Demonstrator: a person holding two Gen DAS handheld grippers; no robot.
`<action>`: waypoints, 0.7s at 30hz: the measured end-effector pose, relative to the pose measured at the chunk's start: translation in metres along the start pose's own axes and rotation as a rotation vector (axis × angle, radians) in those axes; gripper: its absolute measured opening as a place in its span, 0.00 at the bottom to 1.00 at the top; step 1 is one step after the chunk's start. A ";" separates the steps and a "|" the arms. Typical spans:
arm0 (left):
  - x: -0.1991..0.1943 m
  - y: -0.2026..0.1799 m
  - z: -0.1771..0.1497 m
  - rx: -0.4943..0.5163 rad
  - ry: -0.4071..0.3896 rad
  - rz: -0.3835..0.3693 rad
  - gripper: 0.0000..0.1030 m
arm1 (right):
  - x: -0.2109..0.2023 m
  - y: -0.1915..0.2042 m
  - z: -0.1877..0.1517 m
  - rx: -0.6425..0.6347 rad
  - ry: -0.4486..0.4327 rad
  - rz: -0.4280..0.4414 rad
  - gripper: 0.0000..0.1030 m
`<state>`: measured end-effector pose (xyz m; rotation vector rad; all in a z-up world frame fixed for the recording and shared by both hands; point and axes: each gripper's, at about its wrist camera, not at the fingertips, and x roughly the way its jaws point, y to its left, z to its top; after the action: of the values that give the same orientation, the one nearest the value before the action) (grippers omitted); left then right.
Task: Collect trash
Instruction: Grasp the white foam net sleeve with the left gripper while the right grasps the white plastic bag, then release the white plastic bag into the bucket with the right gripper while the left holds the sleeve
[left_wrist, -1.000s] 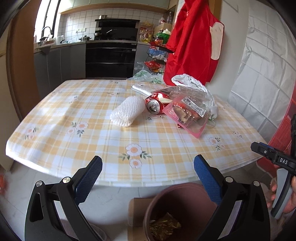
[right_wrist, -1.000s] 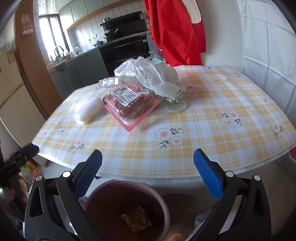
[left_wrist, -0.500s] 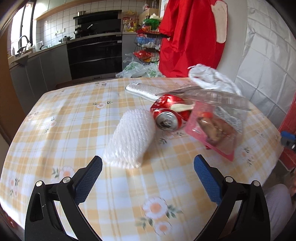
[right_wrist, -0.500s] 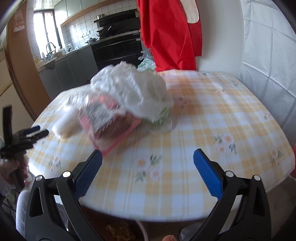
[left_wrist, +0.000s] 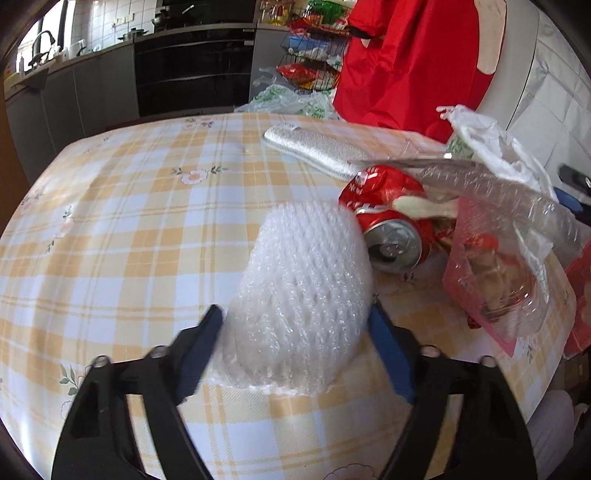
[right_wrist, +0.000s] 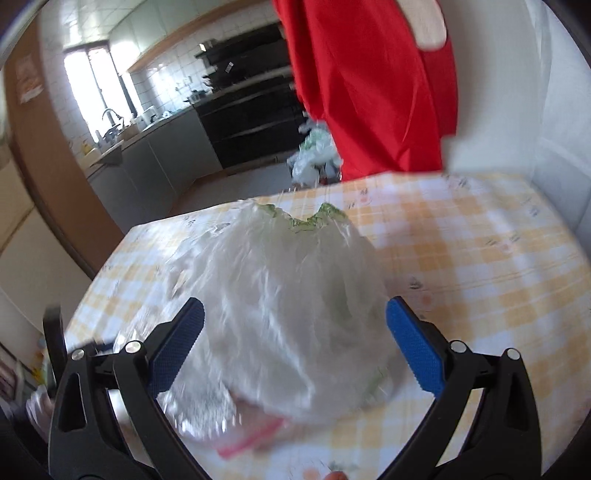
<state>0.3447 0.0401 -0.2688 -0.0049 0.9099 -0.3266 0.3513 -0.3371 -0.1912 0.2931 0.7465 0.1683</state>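
Observation:
A white foam net sleeve (left_wrist: 303, 295) lies on the checked tablecloth. My left gripper (left_wrist: 295, 325) is open with its jaws on either side of the sleeve's near end, close to touching. Behind it lie a crushed red can (left_wrist: 388, 221), a pink plastic food tray with clear lid (left_wrist: 495, 280) and a white plastic bag (left_wrist: 491, 147). In the right wrist view my right gripper (right_wrist: 295, 325) is open around the white plastic bag (right_wrist: 291, 310), which fills the gap between the fingers; the pink tray (right_wrist: 247, 439) shows under it.
A flat white woven pouch (left_wrist: 314, 151) lies farther back on the table (left_wrist: 129, 221). A red garment (left_wrist: 413, 59) hangs behind the table near the white wall. Kitchen counters and an oven (left_wrist: 192, 74) stand at the back.
Both grippers moved forward over the table. The left one now straddles the foam sleeve and its jaws have narrowed. The right one now straddles the white bag. The bin has left view.

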 end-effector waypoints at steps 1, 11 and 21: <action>0.000 0.001 -0.001 -0.003 0.002 -0.002 0.62 | 0.013 -0.004 0.003 0.031 0.023 0.010 0.94; -0.025 -0.006 -0.013 0.083 -0.050 -0.035 0.37 | 0.046 -0.023 -0.015 0.195 0.134 0.191 0.33; -0.073 -0.014 -0.018 0.070 -0.136 -0.047 0.36 | -0.043 -0.025 0.000 0.140 -0.087 0.083 0.19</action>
<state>0.2851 0.0495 -0.2214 0.0159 0.7642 -0.3967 0.3212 -0.3711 -0.1718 0.4623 0.6612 0.1811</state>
